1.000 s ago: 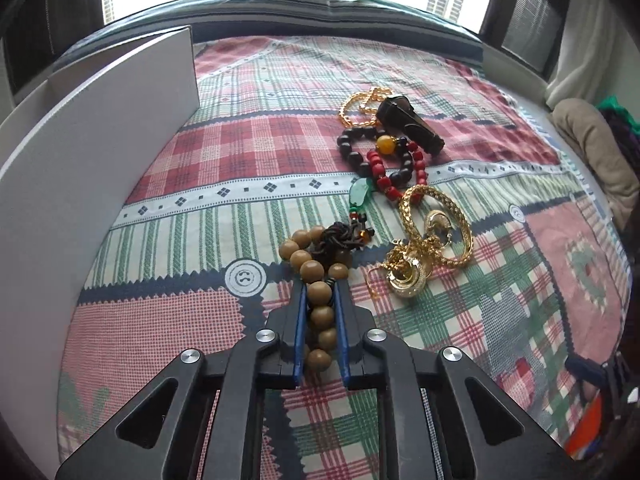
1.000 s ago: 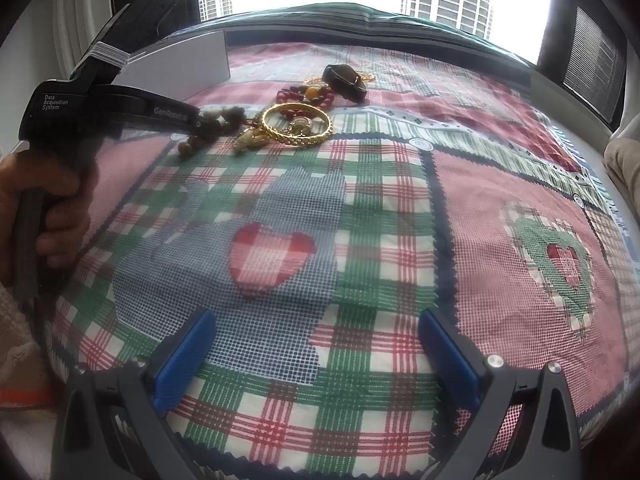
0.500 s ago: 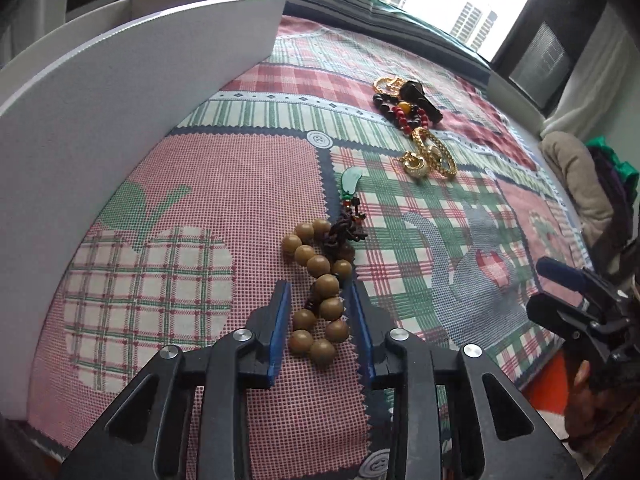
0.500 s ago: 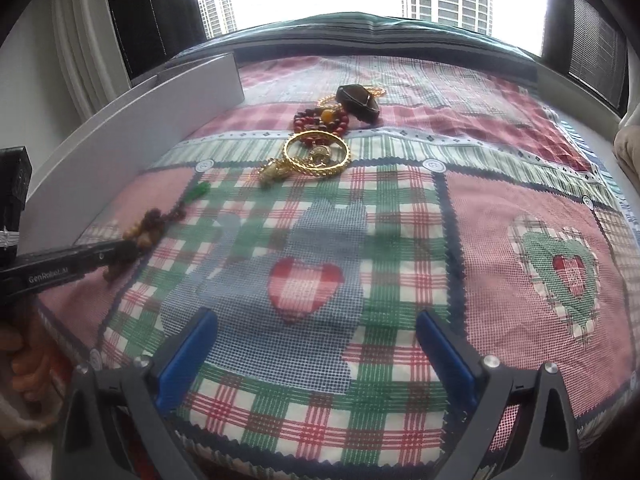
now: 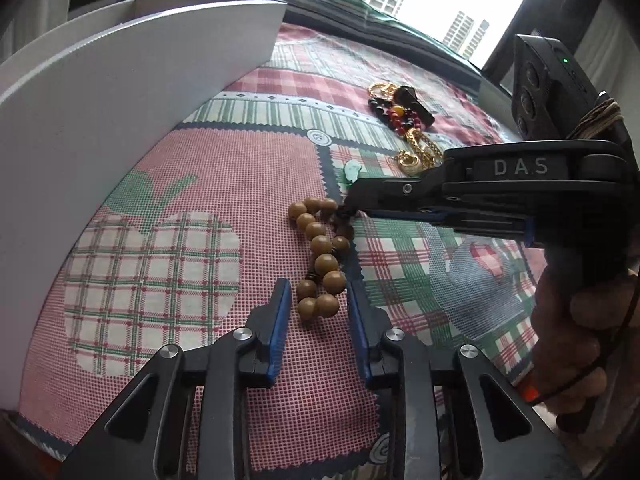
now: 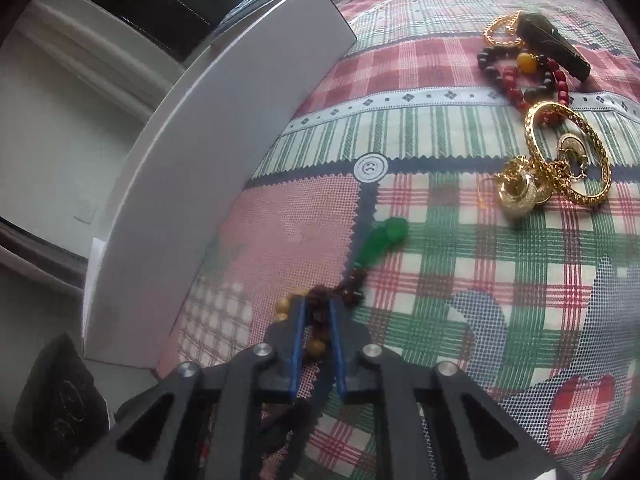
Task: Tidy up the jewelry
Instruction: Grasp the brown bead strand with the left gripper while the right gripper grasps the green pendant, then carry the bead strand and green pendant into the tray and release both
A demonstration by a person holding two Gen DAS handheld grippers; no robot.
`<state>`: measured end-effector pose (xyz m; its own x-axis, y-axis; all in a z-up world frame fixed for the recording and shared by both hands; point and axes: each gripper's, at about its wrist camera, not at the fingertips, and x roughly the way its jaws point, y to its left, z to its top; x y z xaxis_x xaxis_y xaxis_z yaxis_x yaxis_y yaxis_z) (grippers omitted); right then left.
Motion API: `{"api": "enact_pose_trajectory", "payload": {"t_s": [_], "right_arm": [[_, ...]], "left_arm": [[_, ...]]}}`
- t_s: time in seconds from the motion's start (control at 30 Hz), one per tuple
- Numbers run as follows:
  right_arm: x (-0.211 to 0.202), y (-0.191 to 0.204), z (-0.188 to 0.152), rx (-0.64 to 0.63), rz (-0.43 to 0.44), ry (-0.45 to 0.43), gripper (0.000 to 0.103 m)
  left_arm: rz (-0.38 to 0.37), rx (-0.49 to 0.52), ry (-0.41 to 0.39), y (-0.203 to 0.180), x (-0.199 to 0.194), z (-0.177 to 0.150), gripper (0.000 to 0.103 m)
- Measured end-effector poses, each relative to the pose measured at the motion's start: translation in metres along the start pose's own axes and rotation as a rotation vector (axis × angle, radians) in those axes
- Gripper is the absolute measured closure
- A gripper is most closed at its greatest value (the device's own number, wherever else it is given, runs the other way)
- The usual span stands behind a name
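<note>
A wooden bead bracelet (image 5: pixel 320 256) with a dark knot and a green pendant (image 6: pixel 380 242) lies on the patchwork cloth. My left gripper (image 5: pixel 318 300) is open, its fingers on either side of the bracelet's near end. My right gripper (image 6: pixel 318 308) comes in from the right and is shut on the bracelet's dark knot (image 6: pixel 320 312); it shows side-on in the left wrist view (image 5: pixel 348 210). Further back lie gold bangles and rings (image 6: pixel 560 168), a red and black bead bracelet (image 6: pixel 520 76) and a black piece (image 6: pixel 552 46).
A white box (image 5: pixel 120 92) with tall walls stands along the left edge of the cloth (image 5: pixel 160 260), also in the right wrist view (image 6: pixel 208 168). A hand (image 5: pixel 576 344) holds the right gripper at the right. Windows lie behind.
My left gripper has opened wider around the wooden beads. My right gripper has swung over from the near edge and closed on the bracelet's dark knot.
</note>
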<state>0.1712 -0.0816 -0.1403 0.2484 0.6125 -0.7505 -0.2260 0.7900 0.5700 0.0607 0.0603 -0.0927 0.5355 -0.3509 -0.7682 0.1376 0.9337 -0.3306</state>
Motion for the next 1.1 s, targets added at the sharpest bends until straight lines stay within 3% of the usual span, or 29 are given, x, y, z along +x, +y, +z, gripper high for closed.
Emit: {"api": "enact_pose_trajectory", "payload": {"t_s": [0.17, 0.3, 0.37, 0.43, 0.47, 0.5, 0.57, 0.6, 0.63, 0.73, 0.93, 1.0, 1.03, 1.07, 1.1], "right_arm": [[-0.043, -0.018, -0.006, 0.012, 0.011, -0.064, 0.09], [-0.068, -0.046, -0.017, 0.034, -0.056, -0.065, 0.088], [-0.073, -0.057, -0.026, 0.009, -0.124, -0.053, 0.086], [-0.078, -0.066, -0.037, -0.014, -0.169, -0.046, 0.069], [-0.082, -0.07, -0.043, -0.014, -0.164, -0.052, 0.054], [-0.087, -0.074, -0.049, -0.016, -0.158, -0.064, 0.049], [-0.096, -0.077, -0.057, -0.05, -0.187, -0.086, 0.049], [-0.098, -0.075, -0.062, -0.087, -0.212, -0.094, 0.048], [-0.1, -0.071, -0.063, -0.138, -0.236, -0.093, 0.048], [-0.1, -0.059, -0.073, -0.295, -0.295, -0.068, 0.048], [-0.086, -0.05, -0.054, -0.34, -0.322, -0.116, 0.048], [-0.074, -0.048, -0.046, -0.358, -0.308, -0.096, 0.05], [-0.069, -0.05, -0.043, -0.349, -0.281, -0.076, 0.057], [-0.065, -0.053, -0.041, -0.326, -0.266, -0.044, 0.092], [-0.066, -0.056, -0.041, -0.295, -0.256, -0.039, 0.091]], "left_arm": [[-0.037, -0.041, 0.014, 0.006, -0.001, 0.002, 0.078], [-0.046, -0.04, 0.011, 0.004, -0.003, 0.004, 0.059], [-0.024, -0.018, 0.012, 0.001, 0.0, 0.009, 0.058], [-0.008, -0.001, 0.02, -0.001, 0.004, 0.015, 0.058], [-0.002, 0.011, 0.029, -0.003, 0.007, 0.018, 0.059], [0.006, 0.021, 0.039, -0.005, 0.011, 0.02, 0.061], [0.013, 0.034, 0.05, -0.007, 0.015, 0.024, 0.066], [0.002, 0.029, 0.058, -0.008, 0.016, 0.026, 0.084], [-0.013, 0.017, 0.064, -0.007, 0.016, 0.027, 0.092], [-0.047, -0.03, 0.049, -0.004, 0.008, 0.03, 0.093], [-0.14, -0.118, 0.04, 0.005, -0.01, 0.036, 0.093], [-0.159, -0.144, 0.038, 0.009, -0.014, 0.039, 0.093], [-0.164, -0.16, 0.038, 0.012, -0.017, 0.039, 0.093], [-0.171, -0.176, 0.035, 0.015, -0.019, 0.04, 0.094], [-0.186, -0.19, 0.036, 0.017, -0.022, 0.041, 0.094]]}}
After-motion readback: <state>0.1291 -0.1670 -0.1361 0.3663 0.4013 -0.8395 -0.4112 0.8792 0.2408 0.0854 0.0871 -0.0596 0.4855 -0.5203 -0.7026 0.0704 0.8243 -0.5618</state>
